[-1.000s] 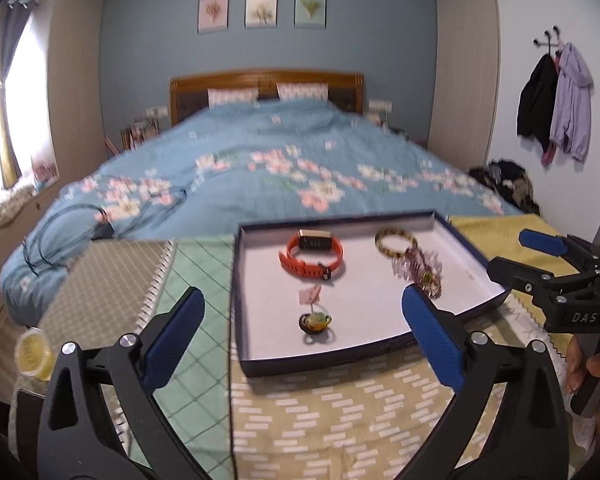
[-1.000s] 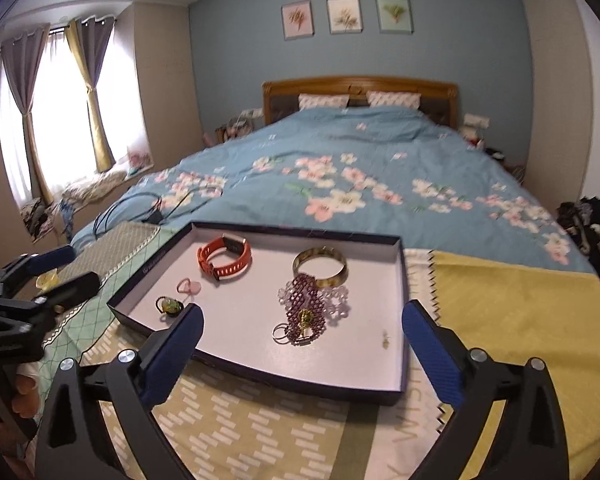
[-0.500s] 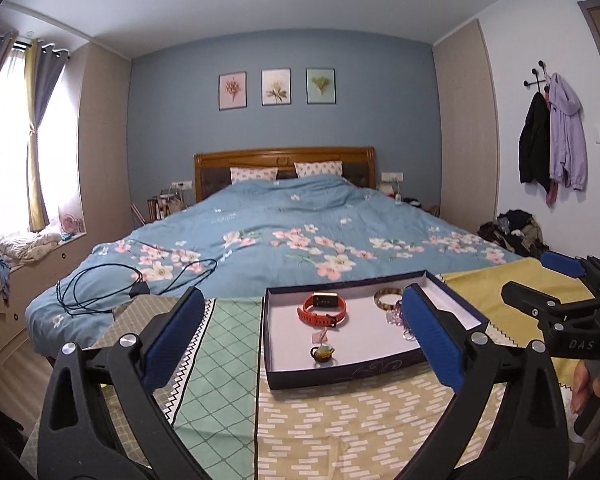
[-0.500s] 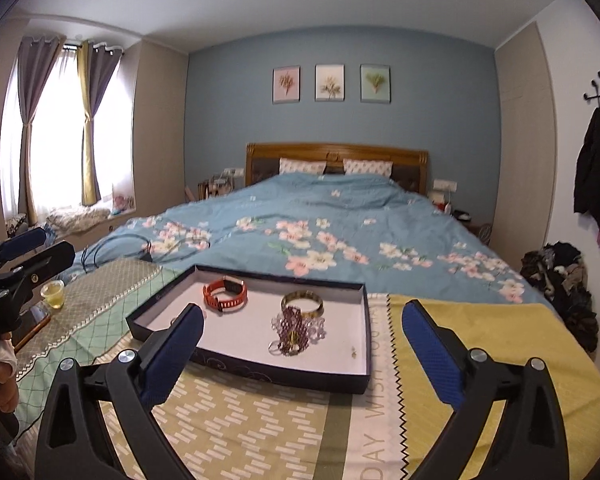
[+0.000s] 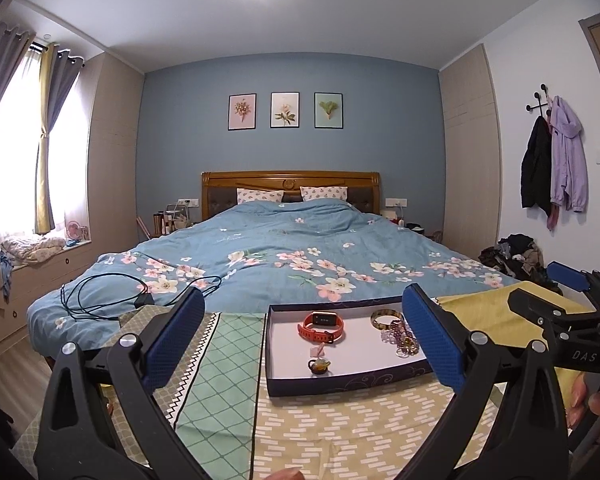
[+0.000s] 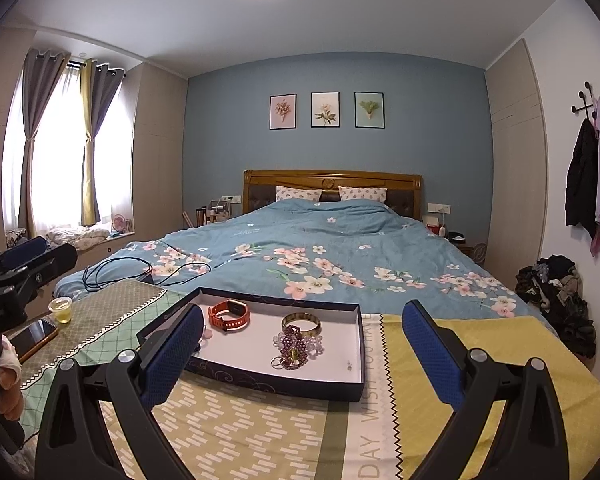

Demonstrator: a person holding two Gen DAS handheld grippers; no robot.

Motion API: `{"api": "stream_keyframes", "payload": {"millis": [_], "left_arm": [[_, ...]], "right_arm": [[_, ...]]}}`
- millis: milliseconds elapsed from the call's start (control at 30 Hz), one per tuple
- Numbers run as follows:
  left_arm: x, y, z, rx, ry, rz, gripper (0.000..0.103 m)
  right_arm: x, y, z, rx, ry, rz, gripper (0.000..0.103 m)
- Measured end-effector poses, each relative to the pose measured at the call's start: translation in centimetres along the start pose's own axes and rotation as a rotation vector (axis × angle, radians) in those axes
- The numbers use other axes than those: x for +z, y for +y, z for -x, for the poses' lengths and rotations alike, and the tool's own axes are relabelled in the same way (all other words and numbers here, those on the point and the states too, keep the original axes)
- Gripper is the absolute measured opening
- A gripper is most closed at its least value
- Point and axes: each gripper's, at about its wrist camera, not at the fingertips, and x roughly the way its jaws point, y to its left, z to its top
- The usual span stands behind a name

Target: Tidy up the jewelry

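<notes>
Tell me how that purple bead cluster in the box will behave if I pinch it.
The purple bead cluster looks like loose strands, so probably floppy and draping. It touches the gold bangle, which may drag along. Small beads could slip from smooth pads.

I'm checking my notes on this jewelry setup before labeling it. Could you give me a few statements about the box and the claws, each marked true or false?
1. The orange watch lies inside the dark box. True.
2. The left claw is shut on the gold bangle. False: both it and the right claw are open and hold nothing; the bangle lies in the box.
3. The purple bead bracelet lies next to the bangle. True.
4. The box sits on the blue flowered bedspread. False: it rests on patterned cloths in front of the bed.
5. A phone lies inside the box. False: it lies outside, far left in the right wrist view.
</notes>
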Motion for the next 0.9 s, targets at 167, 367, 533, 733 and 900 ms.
{"api": "stream_keyframes", "payload": {"millis": [167,367,533,733,900], "left_arm": [[-0.03,-0.31,0.19,-0.005,0.004,0.001,0.097],[-0.04,-0.73,0.17,0.000,0.000,-0.005,0.097],[-0.12,-0.73,-0.11,0.002,0.005,0.002,0.097],[-0.25,-0.71,-0.32,0.005,0.009,0.005,0.097],[-0.44,-0.79,-0.57,0.005,0.014,0.009,0.097]], "right_arm": [[-0.06,0.22,0.29,-0.003,-0.002,0.002,0.096],[0.12,0.15,0.43,-0.009,-0.002,-0.005,0.096],[0.12,0.17,0.59,-0.016,-0.002,-0.006,0.096],[0.23,0.16,0.77,-0.023,-0.002,-0.004,0.096],[0.30,0.14,0.97,-0.032,-0.001,-0.006,0.096]]}}
